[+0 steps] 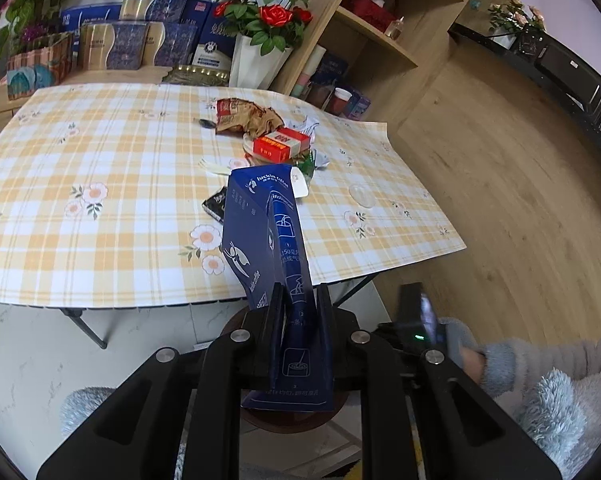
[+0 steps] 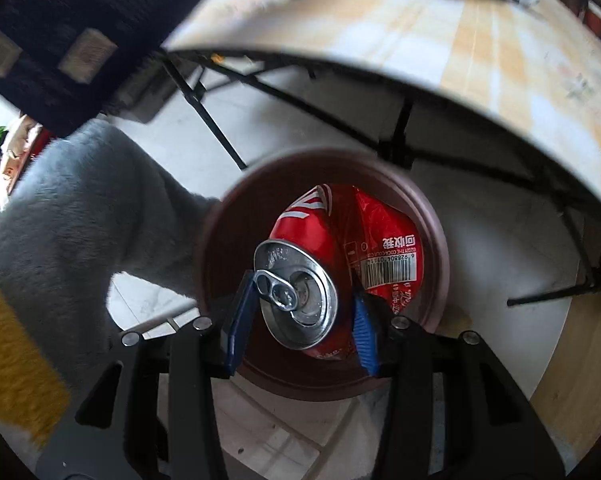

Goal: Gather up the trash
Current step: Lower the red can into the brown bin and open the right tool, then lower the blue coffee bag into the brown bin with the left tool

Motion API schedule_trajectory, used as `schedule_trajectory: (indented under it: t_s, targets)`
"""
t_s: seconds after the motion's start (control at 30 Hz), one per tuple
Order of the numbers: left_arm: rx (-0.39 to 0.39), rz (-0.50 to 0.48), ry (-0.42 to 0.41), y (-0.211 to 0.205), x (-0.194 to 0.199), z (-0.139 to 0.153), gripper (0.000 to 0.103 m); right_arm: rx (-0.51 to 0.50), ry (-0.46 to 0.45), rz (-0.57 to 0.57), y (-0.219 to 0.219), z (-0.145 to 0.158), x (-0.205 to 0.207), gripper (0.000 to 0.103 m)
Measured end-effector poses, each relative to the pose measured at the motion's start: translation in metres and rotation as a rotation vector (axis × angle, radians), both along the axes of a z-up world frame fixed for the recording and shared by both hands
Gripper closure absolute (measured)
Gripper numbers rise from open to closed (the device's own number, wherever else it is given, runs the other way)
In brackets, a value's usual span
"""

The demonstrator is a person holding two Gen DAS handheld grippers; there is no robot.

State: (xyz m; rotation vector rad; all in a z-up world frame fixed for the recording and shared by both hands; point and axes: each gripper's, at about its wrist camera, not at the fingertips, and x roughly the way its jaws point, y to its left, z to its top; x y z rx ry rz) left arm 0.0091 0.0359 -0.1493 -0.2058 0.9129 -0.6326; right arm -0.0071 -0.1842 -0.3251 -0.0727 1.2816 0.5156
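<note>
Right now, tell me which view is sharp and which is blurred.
Left wrist view: sharp, the blue Luckin Coffee packet and checked tablecloth crisp, edges bent by fisheye. Right wrist view: crushed red Coca-Cola can sharp, but table edge and brown bin rim smeared by motion.

A: What stands around the folding table (image 1: 100, 184)?

B: It wears a yellow-and-white checked cloth with small flowers, on thin black legs (image 2: 204, 116). Behind it is a low wooden ledge stacked with blue and gold boxes (image 1: 140, 28). At the table's back right corner sits a white vase of red roses (image 1: 260, 60).

A: And to the right?

B: A light wooden shelf unit (image 1: 384, 36) beside the vase, then wood-plank floor (image 1: 500, 200) running to a dark cabinet (image 1: 560, 68). Under the table the floor is pale marbled tile (image 1: 28, 352). Daylight is soft and even.
</note>
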Motion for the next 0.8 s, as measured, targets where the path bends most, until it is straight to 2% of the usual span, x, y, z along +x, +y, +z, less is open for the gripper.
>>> schedule_trajectory:
  t_s: [0.23,0.37,0.43,0.6,0.8]
  targets:
    - [0.012,0.004,0.013,-0.001,-0.001,-0.008,0.087,-0.038,0.127,-0.093,-0.009,-0.039,0.028,0.056]
    - [0.010,0.001,0.016,0.000,-0.001,-0.010,0.087,-0.051,0.137,-0.137,-0.017,-0.045,0.032,0.034]
    - [0.017,-0.007,0.015,-0.002,-0.001,-0.010,0.087,-0.049,0.126,-0.151,-0.020,-0.042,0.032,0.032]
    - [0.033,-0.035,0.025,-0.009,-0.003,-0.015,0.087,0.001,0.029,-0.195,-0.031,-0.012,0.027,0.011]
    - [0.058,-0.087,0.025,-0.024,-0.004,-0.021,0.087,0.058,-0.143,-0.206,-0.039,0.035,0.013,0.006]
